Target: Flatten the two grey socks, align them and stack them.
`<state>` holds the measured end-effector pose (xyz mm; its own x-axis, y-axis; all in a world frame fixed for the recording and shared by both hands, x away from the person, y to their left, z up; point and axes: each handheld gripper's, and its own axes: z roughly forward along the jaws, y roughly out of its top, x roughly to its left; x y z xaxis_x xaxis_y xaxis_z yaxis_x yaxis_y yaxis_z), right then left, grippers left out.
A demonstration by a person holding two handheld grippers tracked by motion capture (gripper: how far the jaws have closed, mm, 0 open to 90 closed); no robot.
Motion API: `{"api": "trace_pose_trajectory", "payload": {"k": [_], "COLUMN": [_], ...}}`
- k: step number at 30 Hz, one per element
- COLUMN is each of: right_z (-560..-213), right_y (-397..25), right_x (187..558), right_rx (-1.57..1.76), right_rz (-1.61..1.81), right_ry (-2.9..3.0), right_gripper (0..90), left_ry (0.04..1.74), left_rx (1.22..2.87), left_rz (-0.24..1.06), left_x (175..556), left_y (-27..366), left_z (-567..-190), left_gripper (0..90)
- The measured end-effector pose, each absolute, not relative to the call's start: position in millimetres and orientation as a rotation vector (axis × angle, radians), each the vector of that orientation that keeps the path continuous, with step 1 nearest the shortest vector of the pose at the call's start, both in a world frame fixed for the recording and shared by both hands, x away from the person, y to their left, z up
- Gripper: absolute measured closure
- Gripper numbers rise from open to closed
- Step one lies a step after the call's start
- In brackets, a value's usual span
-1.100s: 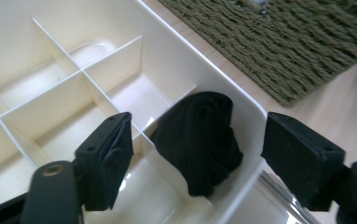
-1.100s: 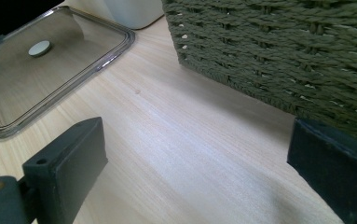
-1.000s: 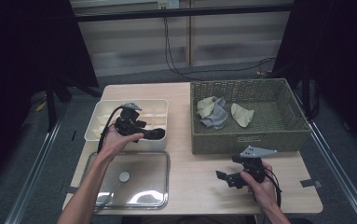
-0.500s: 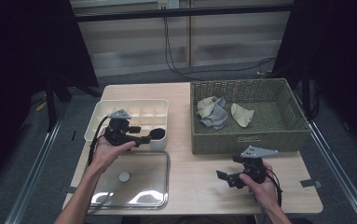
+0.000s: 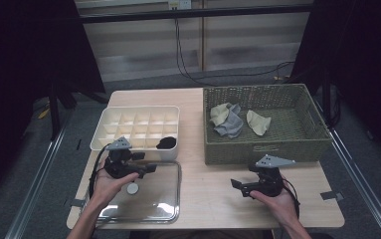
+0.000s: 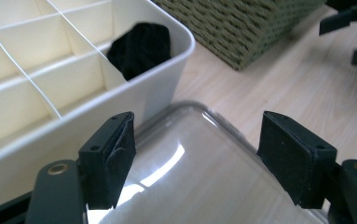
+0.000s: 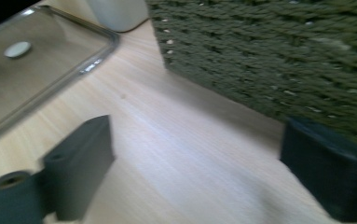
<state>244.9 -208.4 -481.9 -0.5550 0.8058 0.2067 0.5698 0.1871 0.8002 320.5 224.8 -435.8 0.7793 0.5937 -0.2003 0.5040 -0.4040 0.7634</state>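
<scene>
left gripper [image 5: 145, 168] has withdrawn from divided box [image 5: 109, 119].

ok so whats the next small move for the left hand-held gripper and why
Probably lower the left hand-held gripper onto the clear lid and grip its near edge. Its jaws are open and empty just above the lid, and a black sock already sits in the divided box, which is uncovered.

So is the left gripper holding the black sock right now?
No. The left gripper has its jaws open with nothing between them above the clear lid, while the black sock lies in a corner compartment of the divided box.
</scene>
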Motion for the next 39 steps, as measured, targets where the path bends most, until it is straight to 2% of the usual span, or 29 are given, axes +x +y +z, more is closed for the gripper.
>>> {"api": "trace_pose_trajectory", "payload": {"k": [6, 14, 20, 21, 25, 34, 39], "right_z": [-480.0, -479.2, -473.0, -470.9, -464.6, -440.1, -419.1], "right_y": [-214.2, -219.9, -223.1, -224.5, -225.2, -231.9, -233.8], "right_x": [243.9, 245.5, 246.2, 246.1, 244.3, 247.7, 250.5], "right_rx": [1.336, 1.361, 1.382, 1.396, 1.376, 1.309, 1.274], "right_rz": [1.372, 1.381, 1.413, 1.392, 1.384, 1.451, 1.474], "right_ry": [2.205, 2.174, 2.169, 2.175, 2.196, 2.170, 2.167], "right_gripper": [29.4, 37.6, 35.8, 32.6, 36.9, 43.4, 43.5], "left_ry": [0.806, 0.781, 0.790, 0.797, 0.787, 0.804, 0.815], "left_rx": [2.082, 2.114, 2.101, 2.119, 2.154, 2.111, 2.110], "left_rz": [0.144, 0.135, 0.130, 0.135, 0.115, 0.131, 0.125], "left_x": [301.3, 279.1, 271.4, 268.9, 264.7, 265.7, 265.1], "left_y": [228.5, 226.0, 228.3, 227.9, 226.0, 232.1, 233.1], "left_z": [-439.9, -449.5, -454.7, -458.6, -466.1, -464.0, -462.9], "left_gripper": [24.4, 24.2, 23.9, 23.5, 23.9, 23.7, 21.8]}}
